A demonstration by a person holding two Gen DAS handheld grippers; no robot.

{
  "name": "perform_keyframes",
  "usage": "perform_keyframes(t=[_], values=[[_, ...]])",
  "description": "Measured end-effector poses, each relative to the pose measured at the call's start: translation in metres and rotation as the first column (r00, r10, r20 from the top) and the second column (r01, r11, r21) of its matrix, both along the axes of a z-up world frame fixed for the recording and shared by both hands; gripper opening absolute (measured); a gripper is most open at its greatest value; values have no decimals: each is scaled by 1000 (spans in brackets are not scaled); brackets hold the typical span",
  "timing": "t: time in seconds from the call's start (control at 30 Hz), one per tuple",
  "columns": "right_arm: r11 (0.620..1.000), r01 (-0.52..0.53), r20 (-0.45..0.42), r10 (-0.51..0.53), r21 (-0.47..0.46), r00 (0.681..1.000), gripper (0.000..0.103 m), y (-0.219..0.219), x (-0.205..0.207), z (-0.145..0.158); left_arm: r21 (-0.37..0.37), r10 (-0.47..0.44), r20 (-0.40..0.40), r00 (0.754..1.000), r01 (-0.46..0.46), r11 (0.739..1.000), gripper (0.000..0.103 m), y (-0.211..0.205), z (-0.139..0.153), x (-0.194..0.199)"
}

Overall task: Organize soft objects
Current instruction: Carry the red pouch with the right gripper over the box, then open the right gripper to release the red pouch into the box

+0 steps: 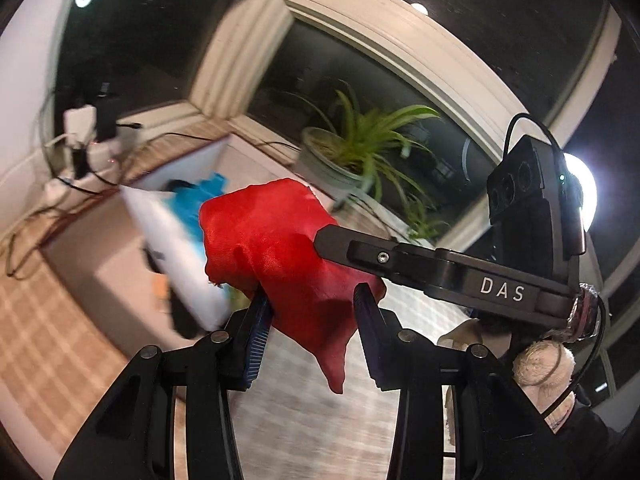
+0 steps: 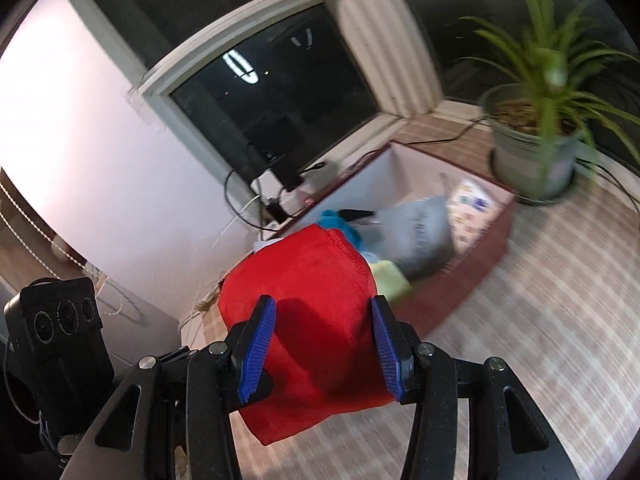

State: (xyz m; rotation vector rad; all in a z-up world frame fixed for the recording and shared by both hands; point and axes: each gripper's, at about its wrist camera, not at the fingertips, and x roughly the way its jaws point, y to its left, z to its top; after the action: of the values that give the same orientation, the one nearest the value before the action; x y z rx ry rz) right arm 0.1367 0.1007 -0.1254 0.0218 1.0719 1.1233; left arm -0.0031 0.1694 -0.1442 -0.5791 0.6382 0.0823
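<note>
A red cloth (image 1: 276,248) hangs in the air between both grippers. My left gripper (image 1: 312,304) has its blue pads on either side of the cloth's lower part and grips it. The right gripper's arm (image 1: 420,268) reaches into the cloth from the right in the left wrist view. In the right wrist view the red cloth (image 2: 308,280) fills the gap of my right gripper (image 2: 324,316), whose pads press its sides. An open box (image 2: 472,264) behind holds a blue cloth (image 2: 340,220), a grey bag (image 2: 420,232) and a yellow-green cloth (image 2: 390,276).
A potted green plant (image 2: 536,148) stands right of the box on the checked floor covering (image 2: 540,300). Cables and a power strip (image 2: 276,200) lie by the window wall. The box also shows in the left wrist view (image 1: 176,248), with the plant (image 1: 352,148) behind.
</note>
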Motion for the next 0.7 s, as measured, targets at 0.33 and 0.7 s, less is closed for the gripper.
perform_keyframes(t=[0.33,0.7], values=[[997,-74,-2,74,-23,997,45,54,-9,-13,33,70,-42,997,-68,997,39,34,-9,-13],[993,-98,6,99,-66,995,45,71,-12,-25,91,109,-85,990,-101,991,39,45,-18,-15]])
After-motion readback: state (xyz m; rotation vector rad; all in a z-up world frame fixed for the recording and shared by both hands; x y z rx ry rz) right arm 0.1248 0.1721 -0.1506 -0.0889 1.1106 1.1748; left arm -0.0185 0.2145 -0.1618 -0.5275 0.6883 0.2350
